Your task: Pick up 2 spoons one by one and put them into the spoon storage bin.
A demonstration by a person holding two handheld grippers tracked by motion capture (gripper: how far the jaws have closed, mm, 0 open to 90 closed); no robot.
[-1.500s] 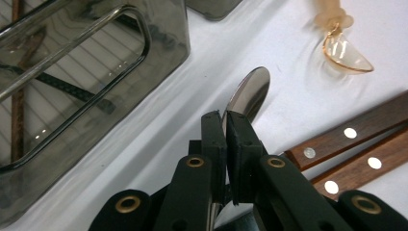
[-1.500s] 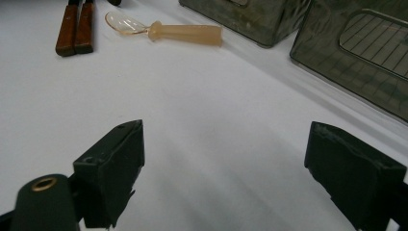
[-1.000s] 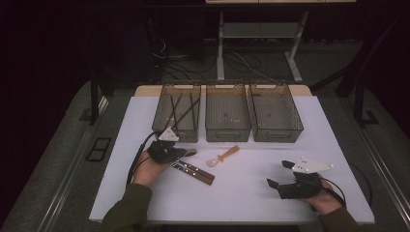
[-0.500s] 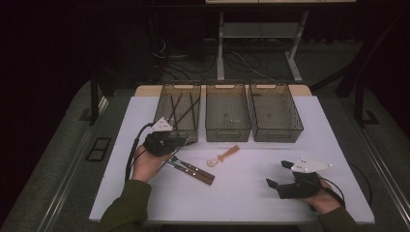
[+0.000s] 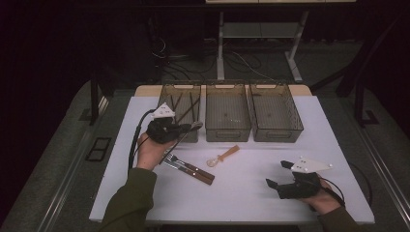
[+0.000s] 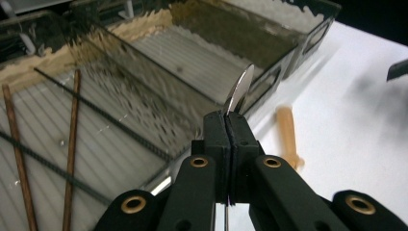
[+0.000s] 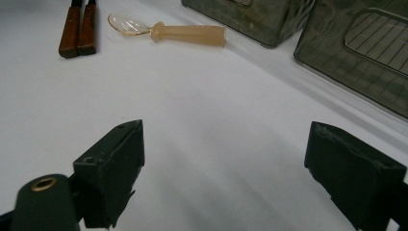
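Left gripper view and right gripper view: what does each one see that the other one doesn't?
The left gripper view has the left gripper pinched shut on a metal spoon, and brown chopsticks lying in a bin. The right gripper view has the right gripper wide open over the white table, and two wooden-handled utensils. Both see the beige-handled spoon on the table and the grey bins.

Left tool [image 5: 186, 128] lifted metal spoon [image 5: 193, 127] off table, apparently now at left bin's [image 5: 167, 91] front edge.
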